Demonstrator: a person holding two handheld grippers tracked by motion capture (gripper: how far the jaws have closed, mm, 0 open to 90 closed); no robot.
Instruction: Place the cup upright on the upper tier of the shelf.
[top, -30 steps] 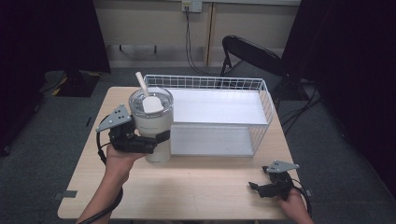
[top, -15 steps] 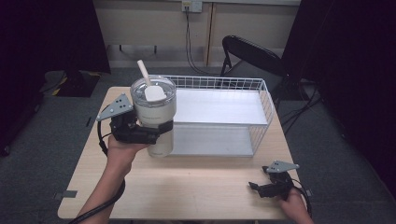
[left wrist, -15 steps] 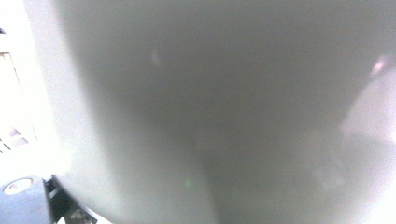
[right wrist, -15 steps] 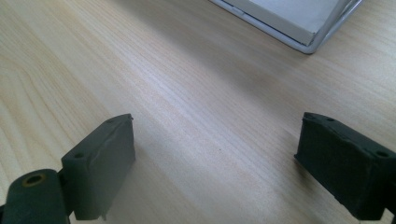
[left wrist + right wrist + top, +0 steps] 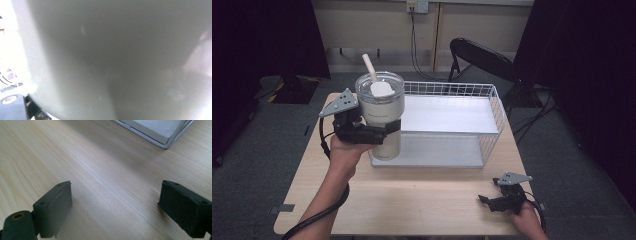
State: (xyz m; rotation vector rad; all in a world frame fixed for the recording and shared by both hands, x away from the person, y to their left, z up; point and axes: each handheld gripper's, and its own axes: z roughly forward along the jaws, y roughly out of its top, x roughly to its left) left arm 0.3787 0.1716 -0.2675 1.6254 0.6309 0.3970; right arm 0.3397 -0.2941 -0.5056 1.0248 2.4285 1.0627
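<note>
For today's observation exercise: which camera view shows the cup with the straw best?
The high view: the whole cup shows there, with its straw, clamped in the left gripper beside the wire basket. The left gripper view is too close, giving just a blurred grey wall. The right gripper view looks at the table.

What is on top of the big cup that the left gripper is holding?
The cup carries a clear lid with a white straw rising through it. The cup's contents cannot be seen.
</note>
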